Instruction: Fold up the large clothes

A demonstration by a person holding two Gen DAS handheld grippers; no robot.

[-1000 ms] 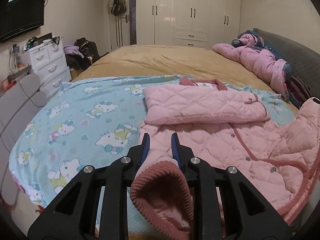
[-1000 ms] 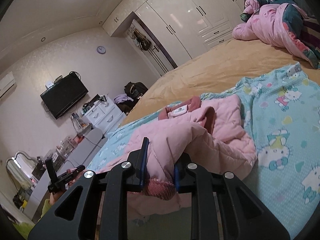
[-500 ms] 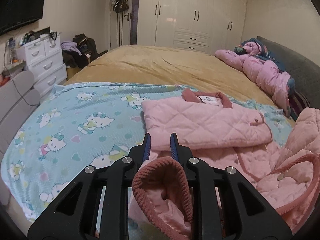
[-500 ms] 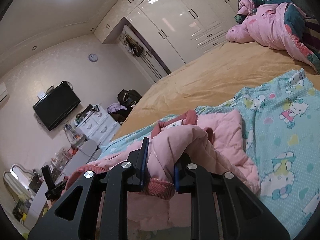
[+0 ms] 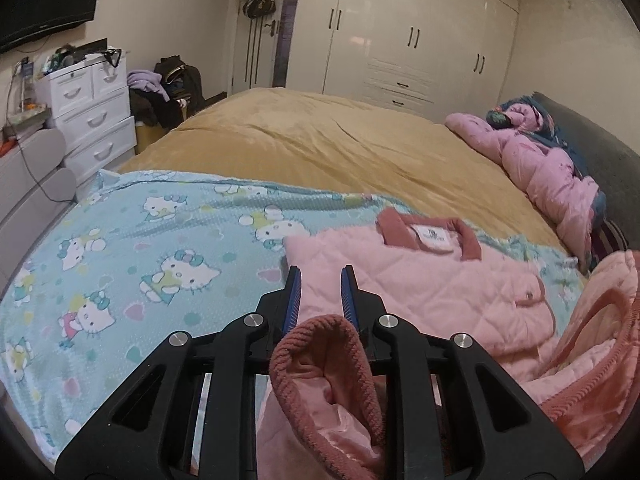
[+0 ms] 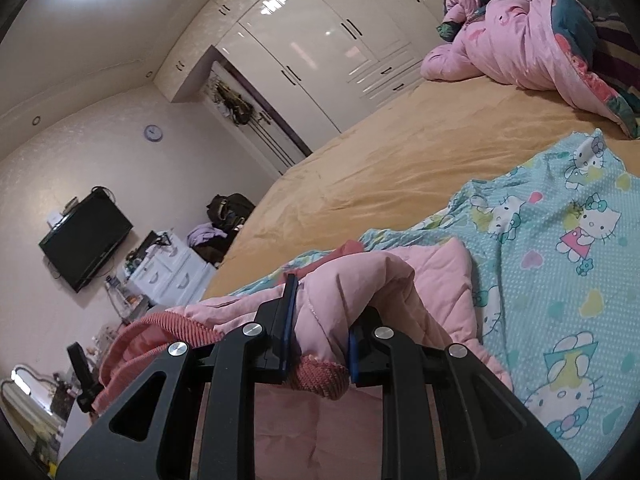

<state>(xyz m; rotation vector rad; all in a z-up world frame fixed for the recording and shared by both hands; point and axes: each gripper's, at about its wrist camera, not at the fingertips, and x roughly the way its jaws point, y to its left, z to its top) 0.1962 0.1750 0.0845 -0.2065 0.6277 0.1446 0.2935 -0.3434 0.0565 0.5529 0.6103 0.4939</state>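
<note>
A pink quilted jacket point(image 5: 420, 292) lies on a blue cartoon-cat sheet point(image 5: 140, 260), its dark red collar point(image 5: 432, 236) toward the far side and a folded panel on top. My left gripper point(image 5: 320, 284) is shut on the jacket's ribbed red hem point(image 5: 316, 344), which bulges up between the jaws. In the right wrist view my right gripper point(image 6: 320, 320) is shut on another part of the jacket point(image 6: 380, 280), with quilted cloth arching over the jaws and a ribbed edge point(image 6: 320, 376) hanging under them. The lifted lower part hides most of the jacket there.
The sheet covers the near part of a bed with a tan cover point(image 5: 320, 140). A heap of pink bedding point(image 5: 540, 160) lies at the grey headboard point(image 5: 592, 144) on the right. White drawers point(image 5: 92, 112) stand left of the bed, wardrobes point(image 5: 400, 32) behind it.
Both grippers have carried the jacket's lower edge across the bed toward the collar. The lifted cloth has bunched up higher and now hides the collar in the right wrist view.
</note>
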